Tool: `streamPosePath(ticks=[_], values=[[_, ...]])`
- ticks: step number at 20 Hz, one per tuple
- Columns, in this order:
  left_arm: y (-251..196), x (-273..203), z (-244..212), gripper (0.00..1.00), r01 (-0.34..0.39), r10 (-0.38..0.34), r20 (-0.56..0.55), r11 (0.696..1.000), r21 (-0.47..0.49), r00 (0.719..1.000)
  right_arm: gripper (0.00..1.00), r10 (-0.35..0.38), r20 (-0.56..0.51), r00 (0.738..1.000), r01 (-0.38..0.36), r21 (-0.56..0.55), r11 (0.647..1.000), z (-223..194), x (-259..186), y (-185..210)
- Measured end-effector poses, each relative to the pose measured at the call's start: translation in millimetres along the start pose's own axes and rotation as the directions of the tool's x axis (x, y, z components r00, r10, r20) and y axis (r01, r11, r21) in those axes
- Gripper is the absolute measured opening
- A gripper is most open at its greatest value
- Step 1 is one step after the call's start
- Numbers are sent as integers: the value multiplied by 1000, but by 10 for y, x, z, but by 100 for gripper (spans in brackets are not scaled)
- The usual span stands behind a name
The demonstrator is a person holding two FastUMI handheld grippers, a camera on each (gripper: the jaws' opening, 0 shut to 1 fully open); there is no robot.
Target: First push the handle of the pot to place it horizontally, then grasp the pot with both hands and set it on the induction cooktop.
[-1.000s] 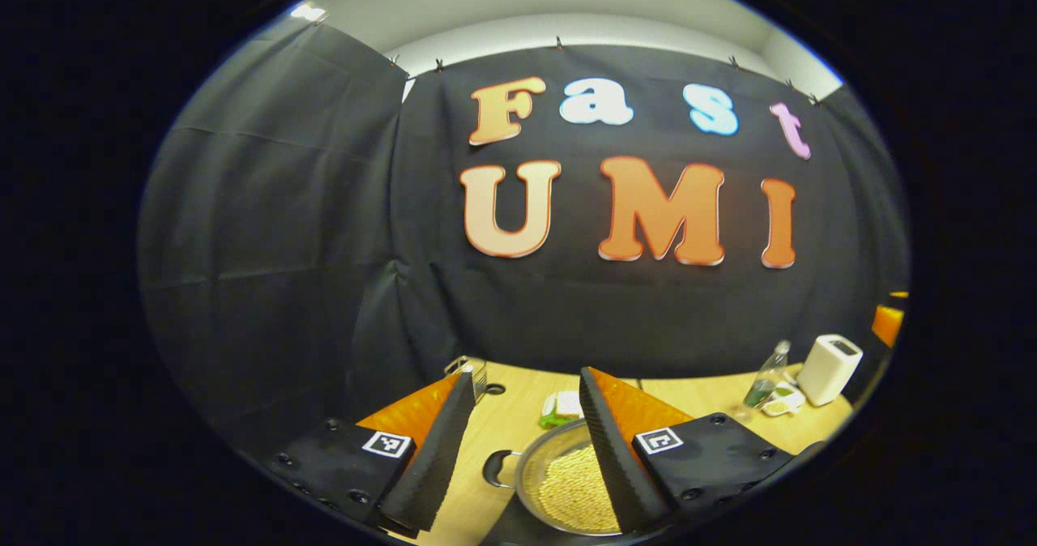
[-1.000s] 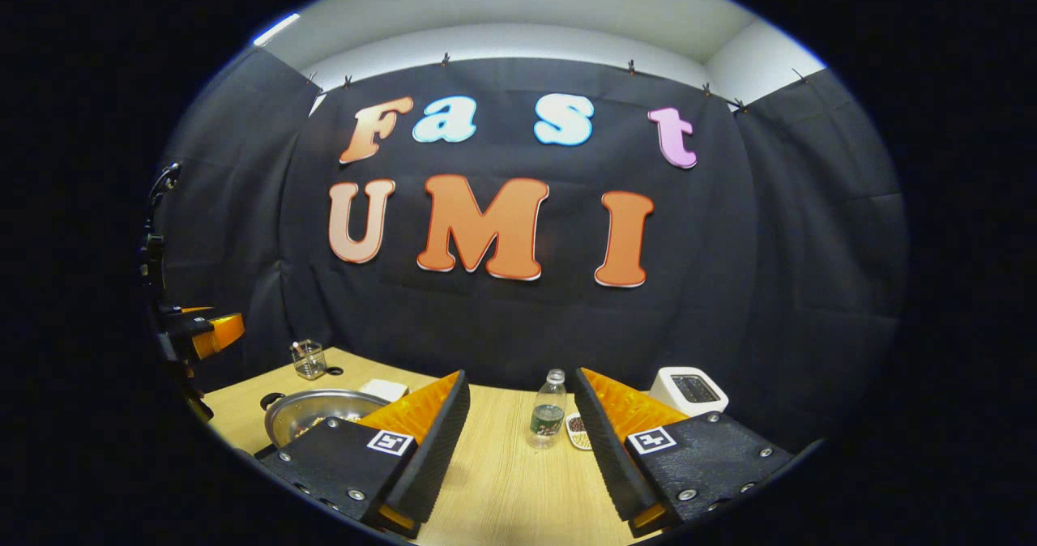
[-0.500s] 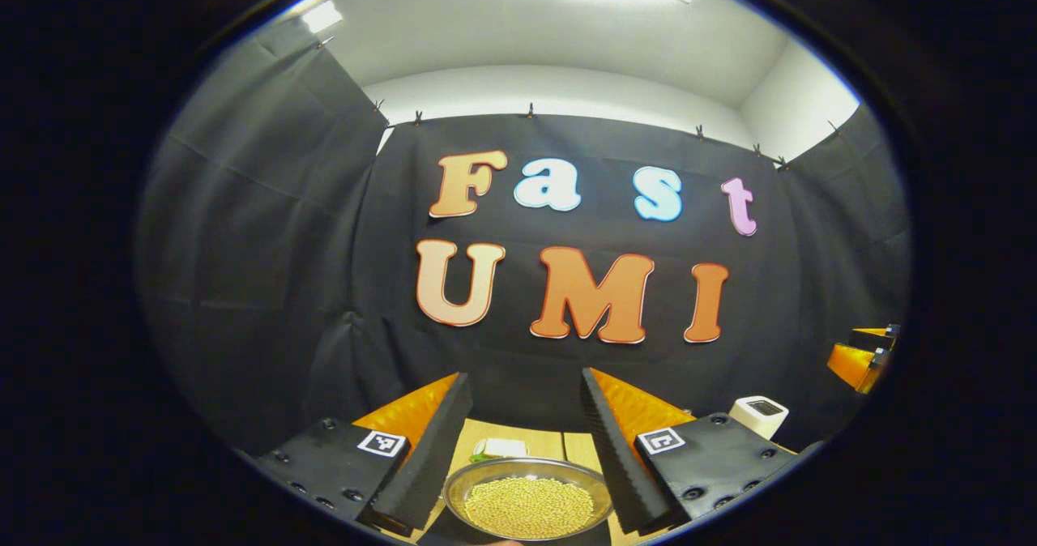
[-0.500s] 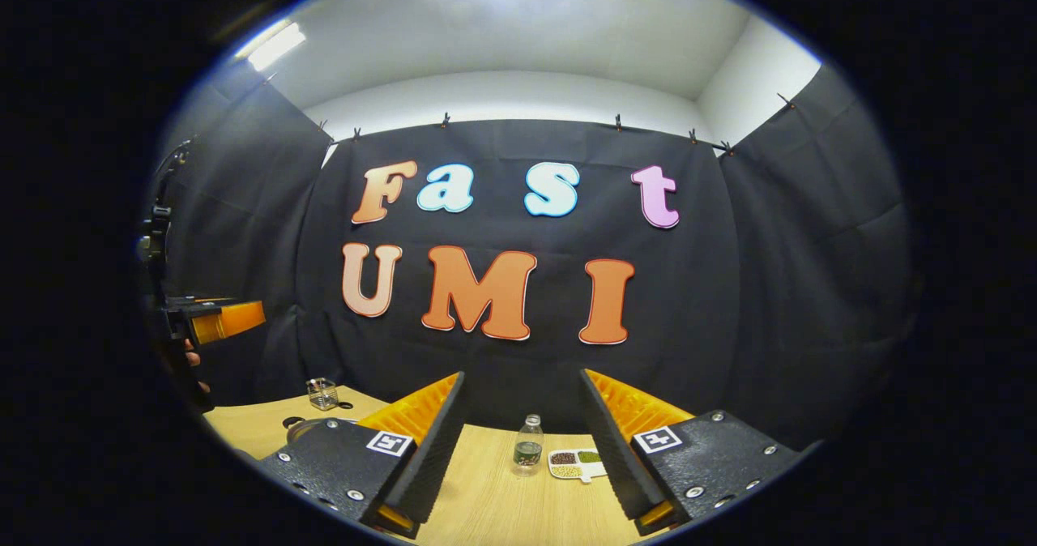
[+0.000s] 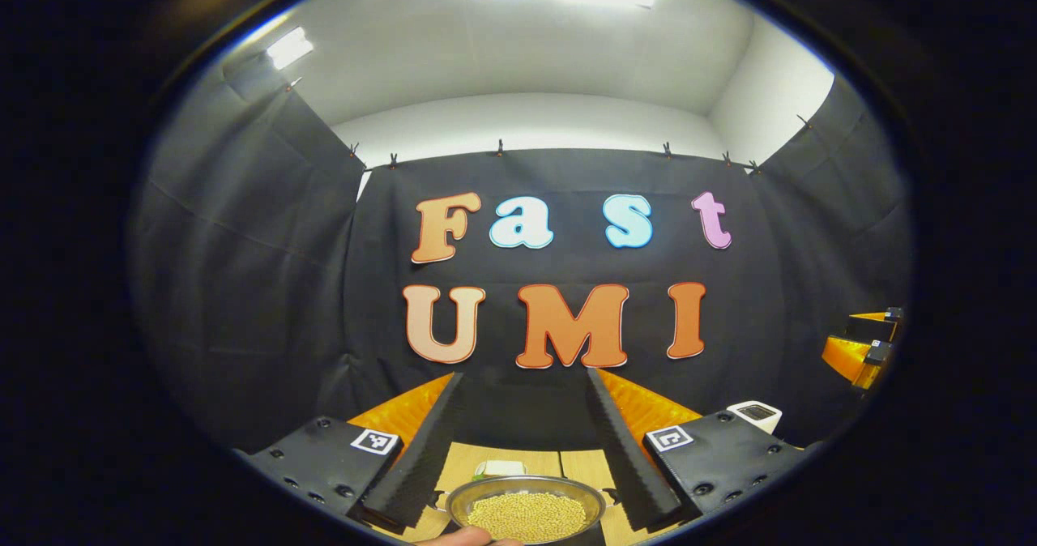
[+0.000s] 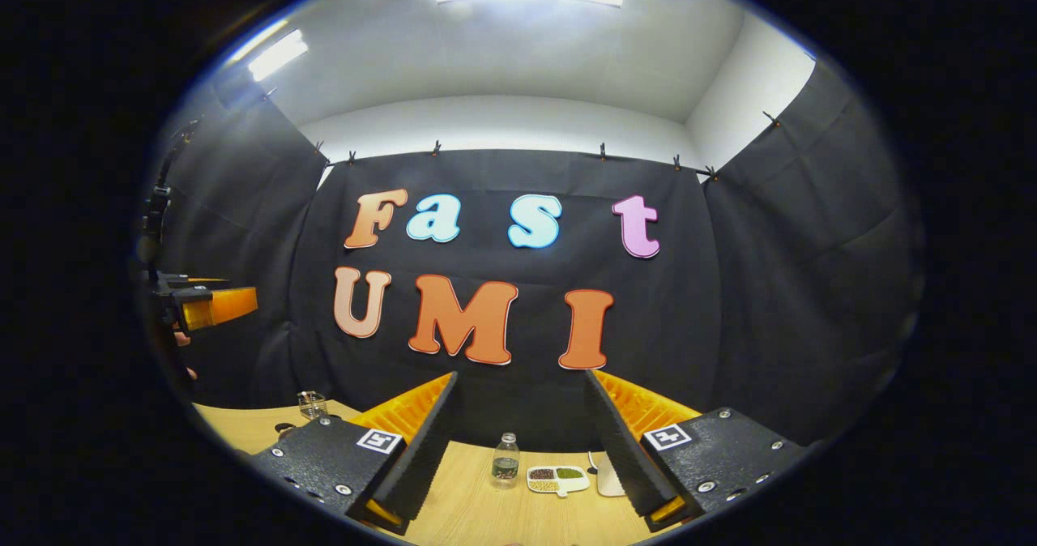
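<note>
I hold both my left claw (image 5: 522, 441) and right claw (image 6: 522, 441) spread wide, gripping nothing, the pot (image 5: 527, 512) of beans below my left.

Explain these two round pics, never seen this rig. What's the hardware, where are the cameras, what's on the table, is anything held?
There is no robot arm. A person holds a two-finger claw in each hand, and a fisheye camera rides on each claw, looking forward along its fingers.

In the left gripper view, the left claw is open and holds nothing. Beyond it a metal pot filled with pale beans sits low on the wooden table, with a white appliance to the right. The other claw shows at the far right edge.

In the right gripper view, the right claw is also open and empty. Ahead on the table are a small bottle, a divided dish of beans and, far left, a clear cup.
</note>
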State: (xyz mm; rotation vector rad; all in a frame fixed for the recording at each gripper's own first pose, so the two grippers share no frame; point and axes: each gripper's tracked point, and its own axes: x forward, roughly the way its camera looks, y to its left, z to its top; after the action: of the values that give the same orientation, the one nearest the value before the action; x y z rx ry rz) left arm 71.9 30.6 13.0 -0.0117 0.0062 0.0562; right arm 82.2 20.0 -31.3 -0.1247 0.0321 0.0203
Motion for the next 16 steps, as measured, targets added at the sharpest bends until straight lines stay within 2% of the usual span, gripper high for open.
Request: streamPosePath(ticks=[1,2,3,4,5,10,13,14,16], values=[[-17,-15,4,99,-1,1,-1,1000,2,1000,97,-13,6,1000,13,-11,1000,28,-14,-84],[1,-59,14,99,-8,8,-5,1000,9,1000,93,-25,15,1000,25,-21,999,74,-32,-134],[-4,-71,16,99,-9,9,-5,1000,17,1000,94,-31,28,999,32,-27,999,142,-49,-161],[-21,-112,56,99,-12,12,0,1000,18,1000,97,-31,40,999,32,-34,999,192,-67,-153],[-35,-156,101,99,-13,13,13,1000,15,1000,94,-26,50,998,28,-37,999,230,-106,-132],[39,-207,283,95,-52,49,69,998,28,996,95,-9,99,995,14,-55,998,332,-141,-87],[-18,-223,287,99,-35,33,80,999,18,996,95,-11,115,993,18,-56,998,405,-173,-73],[-21,-247,326,95,-30,28,88,999,19,996,95,-13,118,993,19,-58,998,413,-167,-71],[-63,-258,392,99,-9,7,110,1000,15,994,95,-8,125,992,16,-60,998,426,-161,-70]])
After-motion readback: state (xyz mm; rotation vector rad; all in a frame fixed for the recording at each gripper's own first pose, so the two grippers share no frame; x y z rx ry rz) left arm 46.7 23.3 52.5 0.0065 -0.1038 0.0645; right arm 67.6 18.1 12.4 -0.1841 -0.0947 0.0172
